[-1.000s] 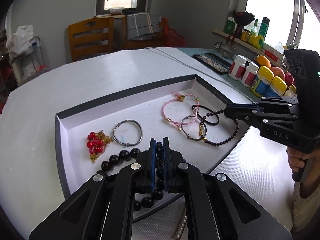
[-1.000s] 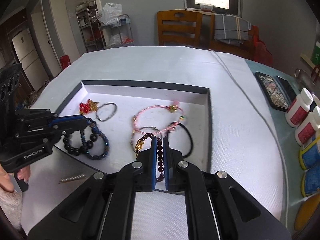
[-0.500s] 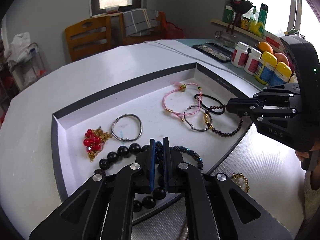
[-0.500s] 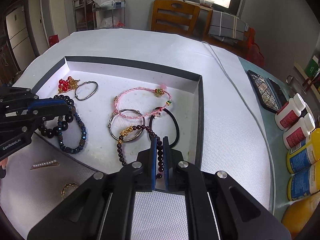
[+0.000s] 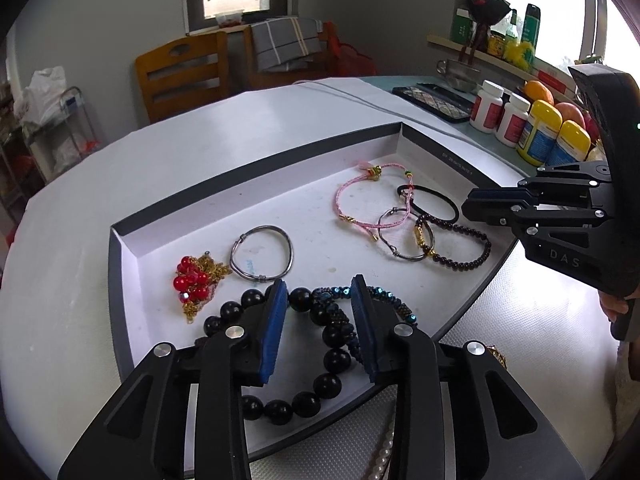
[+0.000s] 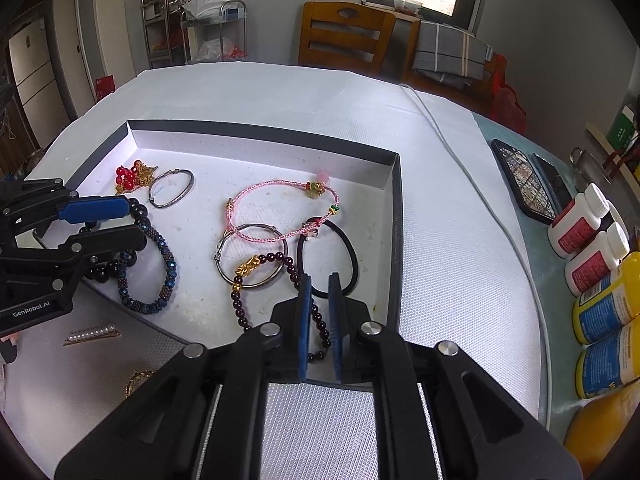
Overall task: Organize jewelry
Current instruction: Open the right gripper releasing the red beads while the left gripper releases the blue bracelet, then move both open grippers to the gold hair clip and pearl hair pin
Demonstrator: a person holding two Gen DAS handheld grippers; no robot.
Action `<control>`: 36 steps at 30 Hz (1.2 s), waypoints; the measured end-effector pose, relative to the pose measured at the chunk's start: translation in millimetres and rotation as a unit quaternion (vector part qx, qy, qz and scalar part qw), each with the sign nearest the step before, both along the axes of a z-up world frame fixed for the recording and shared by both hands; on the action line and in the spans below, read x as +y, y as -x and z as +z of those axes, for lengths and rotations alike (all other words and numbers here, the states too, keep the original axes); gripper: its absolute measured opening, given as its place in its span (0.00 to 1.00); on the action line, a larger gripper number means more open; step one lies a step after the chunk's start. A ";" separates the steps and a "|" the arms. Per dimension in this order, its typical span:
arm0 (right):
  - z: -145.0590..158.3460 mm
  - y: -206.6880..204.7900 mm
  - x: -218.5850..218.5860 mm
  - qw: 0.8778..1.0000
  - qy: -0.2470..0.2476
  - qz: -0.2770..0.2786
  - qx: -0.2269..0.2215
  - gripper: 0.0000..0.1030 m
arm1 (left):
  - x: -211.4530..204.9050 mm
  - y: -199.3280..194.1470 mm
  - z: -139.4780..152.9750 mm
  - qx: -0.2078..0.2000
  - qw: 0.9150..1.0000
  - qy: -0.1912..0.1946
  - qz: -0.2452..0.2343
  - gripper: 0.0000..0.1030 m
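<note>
where tray sits — bottles, phone beside.

Round table, white textured cover. On table's right edge: two white pill bottles with red labels, two yellow-capped bottles just beside them, dark patterned phone case farther back. Grey cable crosses table. Behind table: wooden chair, folded grey plaid cloth, wire rack holding plastic bags.
</note>
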State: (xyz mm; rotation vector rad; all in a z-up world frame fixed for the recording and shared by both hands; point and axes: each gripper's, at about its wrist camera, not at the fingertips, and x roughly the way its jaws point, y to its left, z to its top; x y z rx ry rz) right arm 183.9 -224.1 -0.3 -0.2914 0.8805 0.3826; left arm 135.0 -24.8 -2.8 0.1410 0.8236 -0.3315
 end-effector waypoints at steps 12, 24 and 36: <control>2.9 3.0 2.6 1.000 -0.013 0.004 -0.002 0.40 | -1.4 1.3 1.2 -0.002 1.000 0.000 0.002 0.49; 5.3 4.9 4.8 1.000 -0.014 0.005 -0.010 0.59 | 0.0 1.1 4.5 -0.007 1.000 0.003 0.009 0.64; 19.0 12.9 5.0 0.999 -0.031 0.014 -0.028 0.77 | -1.2 7.5 12.7 -0.028 0.999 -0.025 0.033 0.76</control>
